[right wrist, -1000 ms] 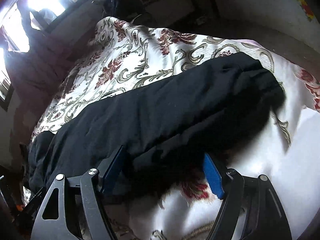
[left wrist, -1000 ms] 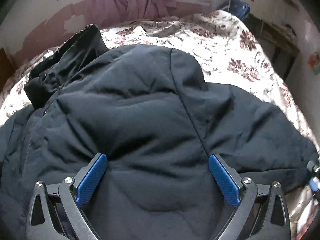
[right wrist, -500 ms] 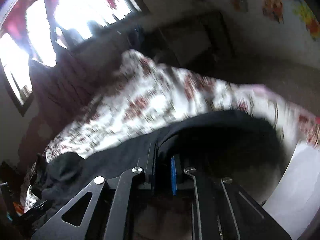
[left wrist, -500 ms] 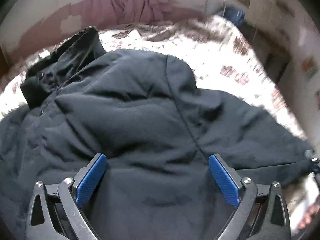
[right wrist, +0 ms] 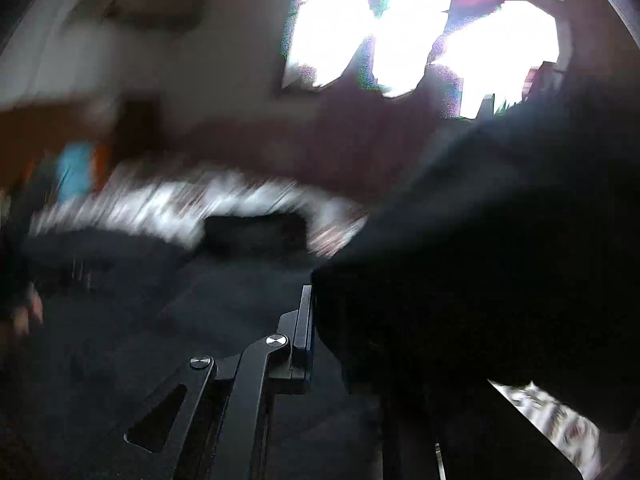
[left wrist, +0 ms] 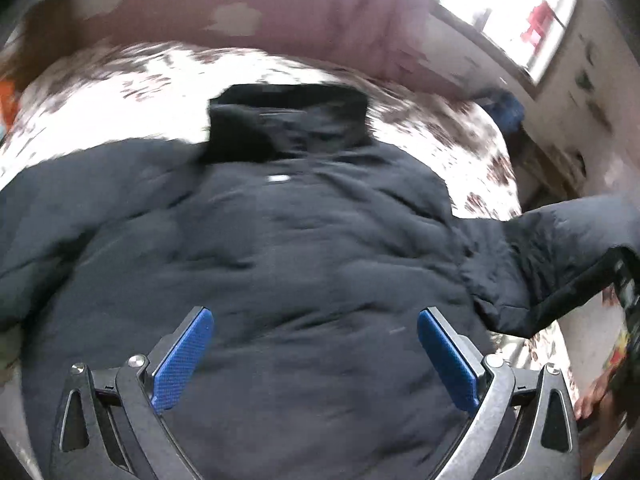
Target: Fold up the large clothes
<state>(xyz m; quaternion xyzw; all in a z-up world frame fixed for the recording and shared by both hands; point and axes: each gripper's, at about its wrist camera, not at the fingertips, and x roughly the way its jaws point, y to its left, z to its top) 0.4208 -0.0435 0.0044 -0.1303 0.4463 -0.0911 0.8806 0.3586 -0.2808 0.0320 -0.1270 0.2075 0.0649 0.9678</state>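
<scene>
A dark navy padded jacket lies spread on a floral bedspread, its collar at the far end. My left gripper hovers open over the jacket's near part, with nothing pinched between its blue pads. The jacket's right sleeve is raised off the bed. In the blurred right wrist view my right gripper is shut on that sleeve, whose dark cloth hides its right finger. The jacket body lies below and to the left.
A reddish wall with bright windows stands behind the bed. Dark furniture sits at the bed's far right corner. A hand shows at the lower right edge. Blurred blue and orange objects lie beyond the bed's left side.
My right gripper closed on the sleeve end, lifted it off the bedspread and rolled over toward the jacket body. My left gripper swung sideways, staying open; the collar now sits centred ahead.
</scene>
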